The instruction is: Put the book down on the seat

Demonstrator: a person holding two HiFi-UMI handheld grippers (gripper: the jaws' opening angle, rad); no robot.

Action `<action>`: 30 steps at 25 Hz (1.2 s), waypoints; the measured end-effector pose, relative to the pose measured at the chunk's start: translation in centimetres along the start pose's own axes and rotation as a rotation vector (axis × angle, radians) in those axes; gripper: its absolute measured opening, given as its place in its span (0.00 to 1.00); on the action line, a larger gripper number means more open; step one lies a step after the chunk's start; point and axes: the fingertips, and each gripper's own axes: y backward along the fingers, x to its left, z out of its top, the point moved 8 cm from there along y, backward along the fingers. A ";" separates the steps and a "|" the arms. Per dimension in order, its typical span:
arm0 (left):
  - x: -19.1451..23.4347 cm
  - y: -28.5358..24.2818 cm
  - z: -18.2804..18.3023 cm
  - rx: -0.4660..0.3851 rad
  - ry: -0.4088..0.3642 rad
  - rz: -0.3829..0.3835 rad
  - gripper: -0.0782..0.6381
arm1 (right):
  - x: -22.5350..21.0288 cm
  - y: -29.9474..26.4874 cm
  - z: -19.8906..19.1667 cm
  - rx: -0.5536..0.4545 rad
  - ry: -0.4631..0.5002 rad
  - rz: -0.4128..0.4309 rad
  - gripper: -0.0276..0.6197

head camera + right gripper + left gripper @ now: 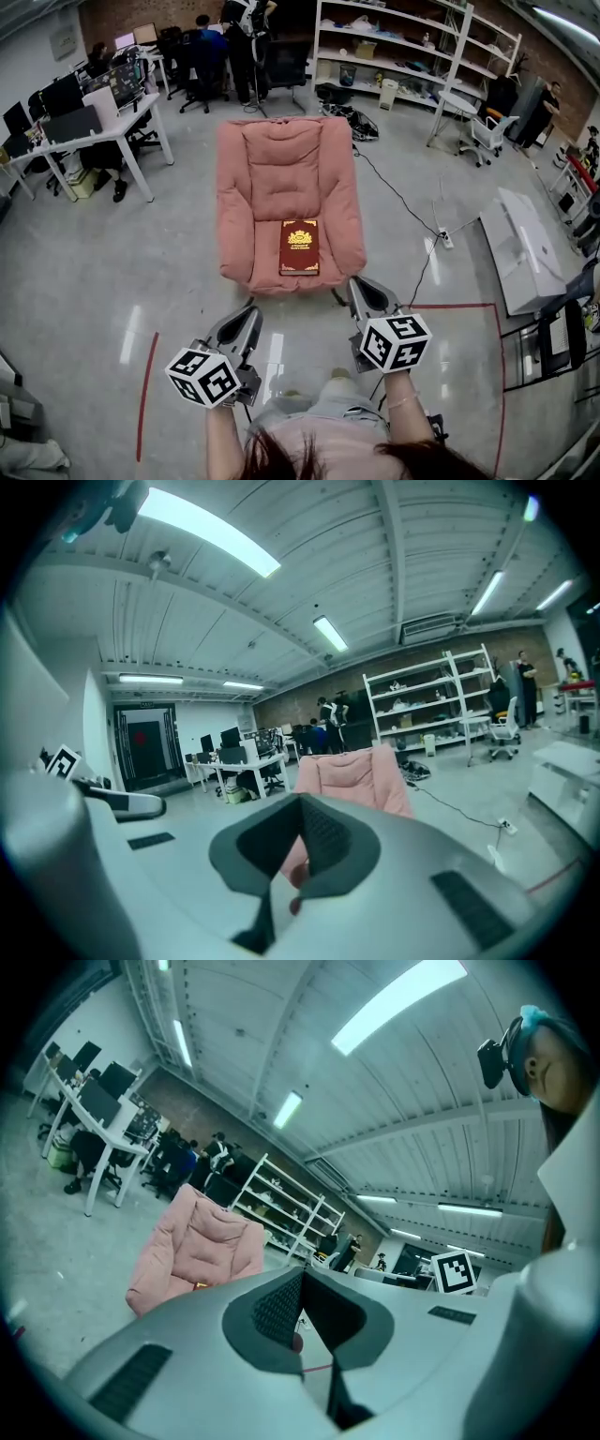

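Looking down at a pink soft seat standing on the grey floor of a big room. Seeing the red book lying flat on the bottom cushion of the seat, close to the front edge, with its gold picture facing up and nothing touching it but the cushion. Holding the left gripper low and near the body, just in front of the seat and apart from the book, with its black and white cube at the back end. Peeking along the left gripper and finding its two jaws pressed tight together, gripping nothing at all, with the pink seat sitting off to the left behind them. Holding the right gripper a bit higher, near the seat's front right corner, also apart from the book, with its own cube behind it. Peeking along the right gripper and finding those jaws closed tight too, with nothing between them and the pink seat straight ahead. Spotting a long white surface with screens on it at the left, tall white shelves at the back right, and some people far behind the seat. Noticing a black cable running over the floor on the right and a red line painted on the floor near the left gripper.
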 end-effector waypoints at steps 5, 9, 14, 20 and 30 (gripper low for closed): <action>-0.9 -0.6 -0.2 -0.008 0.014 0.031 0.11 | -1.0 0.0 0.4 0.018 0.029 0.017 0.07; -1.4 -2.0 -0.2 -0.013 0.036 0.051 0.11 | -2.8 0.2 1.0 0.021 0.049 0.020 0.07; -3.2 -4.7 -0.5 0.006 0.032 0.062 0.11 | -5.9 0.3 1.8 0.031 0.078 0.027 0.07; -5.4 -7.5 -0.9 -0.040 -0.006 0.199 0.11 | -9.1 -0.3 1.9 0.056 0.079 0.081 0.07; -8.4 -12.7 -2.4 -0.044 0.009 0.376 0.11 | -15.4 -0.9 2.7 0.063 0.084 0.219 0.07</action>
